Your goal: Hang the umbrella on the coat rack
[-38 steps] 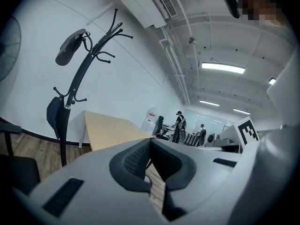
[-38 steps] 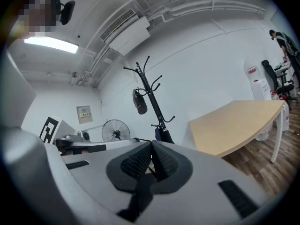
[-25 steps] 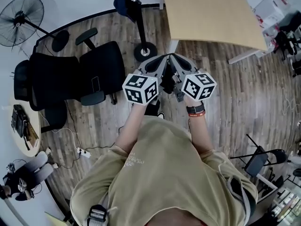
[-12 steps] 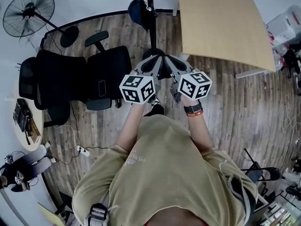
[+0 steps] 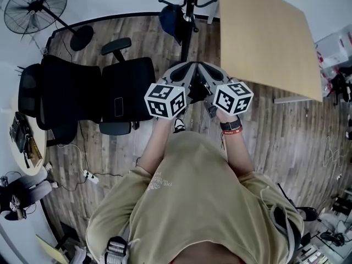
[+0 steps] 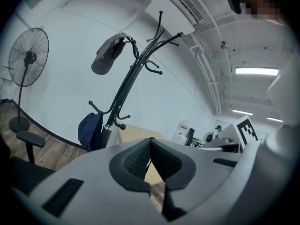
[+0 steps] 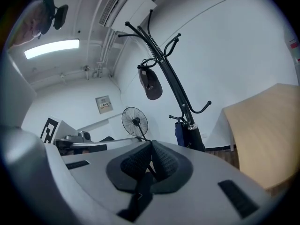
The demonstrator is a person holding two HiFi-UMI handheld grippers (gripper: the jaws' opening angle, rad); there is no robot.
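Observation:
The black coat rack (image 5: 188, 10) stands just ahead of me; its hooked top (image 6: 140, 60) rises in the left gripper view, and the pole (image 7: 164, 64) shows again in the right gripper view. My left gripper (image 5: 186, 66) and right gripper (image 5: 199, 66) are held side by side, tips almost touching, close to the pole. A dark shape that looks like the umbrella (image 5: 196, 91) hangs between and under them, mostly hidden. The right gripper (image 7: 151, 144) is shut on a thin black strap (image 7: 140, 191) that dangles from its pads. The left gripper (image 6: 150, 142) is shut, pads meeting at the tips.
A grey cap (image 6: 107, 55) and a blue bag (image 6: 91, 130) hang on the rack. Black office chairs (image 5: 93, 92) stand to the left, a floor fan (image 5: 33, 7) at the far left. A light wooden table (image 5: 264, 37) is at the right. Cables (image 5: 88, 175) lie on the floor.
The coat rack has come nearer and more into view as I step toward it. Both grippers stay together, pointing at the pole, with their jaws unchanged.

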